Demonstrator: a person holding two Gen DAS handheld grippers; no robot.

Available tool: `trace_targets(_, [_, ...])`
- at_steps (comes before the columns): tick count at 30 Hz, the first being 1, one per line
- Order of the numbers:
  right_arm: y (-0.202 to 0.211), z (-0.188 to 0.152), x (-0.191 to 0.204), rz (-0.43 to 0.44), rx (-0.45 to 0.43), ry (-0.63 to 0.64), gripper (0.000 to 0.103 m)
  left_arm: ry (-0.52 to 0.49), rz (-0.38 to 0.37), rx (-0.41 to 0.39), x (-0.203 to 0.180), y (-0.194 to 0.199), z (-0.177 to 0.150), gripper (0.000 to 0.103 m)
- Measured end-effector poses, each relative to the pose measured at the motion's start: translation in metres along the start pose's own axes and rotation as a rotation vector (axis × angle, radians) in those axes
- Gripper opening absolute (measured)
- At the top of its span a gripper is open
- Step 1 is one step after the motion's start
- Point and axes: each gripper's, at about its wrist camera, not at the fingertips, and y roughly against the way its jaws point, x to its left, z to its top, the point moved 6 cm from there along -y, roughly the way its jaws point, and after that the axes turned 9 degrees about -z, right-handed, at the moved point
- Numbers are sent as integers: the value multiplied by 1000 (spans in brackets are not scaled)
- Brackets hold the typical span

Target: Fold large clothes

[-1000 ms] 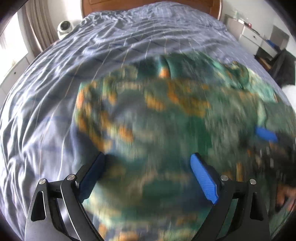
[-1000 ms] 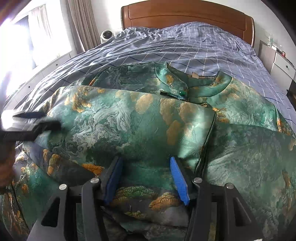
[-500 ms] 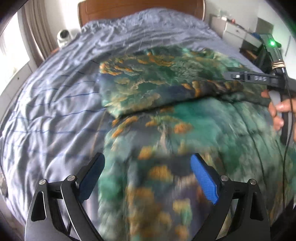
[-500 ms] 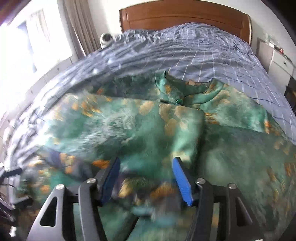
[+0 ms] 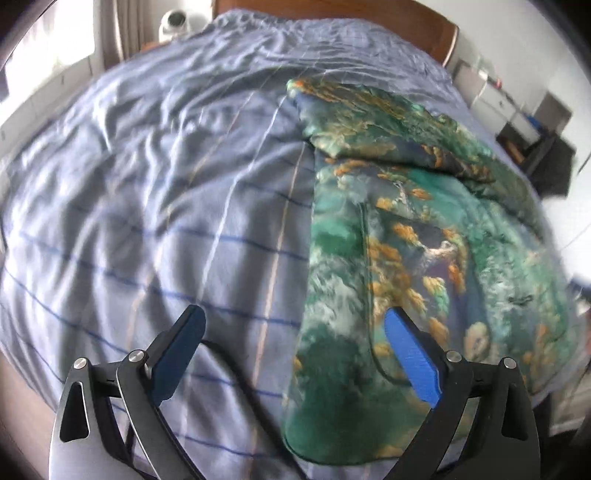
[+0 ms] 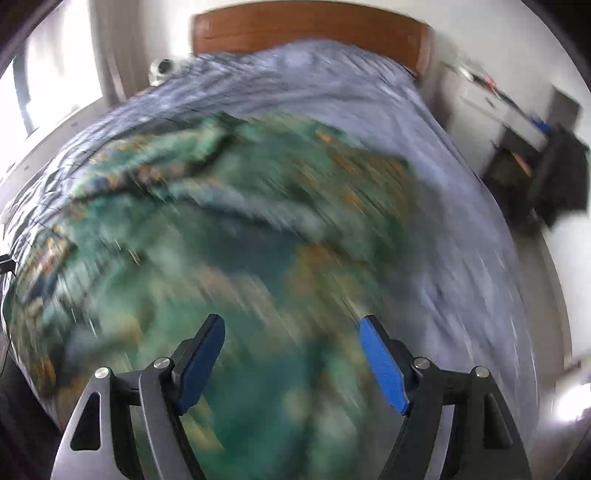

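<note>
The green garment (image 5: 424,236), printed with orange and blue patches, lies folded on the blue checked bedcover (image 5: 155,206), filling the right half of the left wrist view from the upper middle down to the lower edge. One folded layer crosses its upper part at a slant, and a dark seam runs down its length near the centre. The left gripper (image 5: 291,354) hangs above the bed at the bottom of the frame with its fingers spread wide and nothing between them; the left pad sits over bare bedcover, the right pad over the garment's left edge. A dark cable lies on the bedcover between the fingers. In the right wrist view, which is heavily blurred, the garment (image 6: 221,266) covers the centre and left of the frame, with bedcover (image 6: 424,155) to the right and above. The right gripper (image 6: 291,362) is over the cloth, its jaws opening, with no fabric pinched between the pads. A wooden headboard (image 6: 310,33) stands at the top.
</note>
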Motion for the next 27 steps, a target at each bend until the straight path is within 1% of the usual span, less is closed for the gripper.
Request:
trace_targets(1, [1, -13, -12, -2, 23, -27, 77, 12, -33, 5, -2, -1, -2, 98])
trace_targets(2, [2, -31, -25, 3, 52, -60, 77, 3, -43, 10, -5, -2, -3, 98])
trace_targets(3, [2, -47, -35, 11, 80, -91, 77, -19, -44, 12, -9, -5, -4, 98])
trace_targets(5, [1, -73, -49, 42, 119, -145, 77, -52, -12, 33, -13, -13, -9, 98])
trace_targets(6, [0, -82, -49, 56, 131, -160, 77, -51, -12, 44, -14, -17, -11, 98])
trace_targets(8, [-2, -99, -51, 95, 151, -194, 77, -62, -47, 67, -24, -20, -17, 98])
trace_targets(10, [-7, -108, -45, 171, 170, -224, 77, -132, -62, 76, -39, -22, -23, 99])
trace_targets(12, [-10, -109, -39, 213, 165, -236, 77, -195, -67, 98, -50, -28, -28, 100])
trace_targets(13, [-12, -108, -35, 253, 160, -241, 77, -223, -54, 118, -53, -35, -33, 101])
trace_targets(14, [-14, -108, -31, 307, 164, -248, 77, -250, -14, 138, -52, -42, -37, 103])
trace_targets(15, [-15, -108, -27, 331, 172, -250, 77, -275, 35, 151, -50, -47, -41, 103])
trace_targets(16, [-18, -109, -26, 322, 181, -238, 77, -286, 59, 157, -50, -50, -44, 103])
trace_targets(17, [-21, -111, -27, 271, 179, -210, 78, -277, 56, 158, -49, -49, -46, 103])
trace_targets(18, [-21, -111, -27, 255, 172, -198, 78, -259, 50, 156, -49, -48, -46, 103])
trace_targets(20, [-20, -113, -26, 264, 174, -210, 78, -208, 32, 169, -46, -49, -50, 103])
trace_targets(22, [-20, -114, -23, 303, 198, -219, 78, -168, 16, 186, -44, -49, -55, 102])
trace_targets(23, [-18, -114, -20, 314, 207, -211, 78, -160, 9, 192, -43, -48, -57, 98])
trace_targets(24, [-17, -113, -18, 313, 213, -193, 78, -158, 4, 194, -44, -45, -59, 89])
trace_targets(25, [-15, -111, -15, 311, 217, -178, 77, -162, 3, 195, -45, -42, -61, 85])
trace_targets(27, [-12, -108, -10, 308, 215, -165, 72, -176, 13, 196, -49, -37, -62, 71])
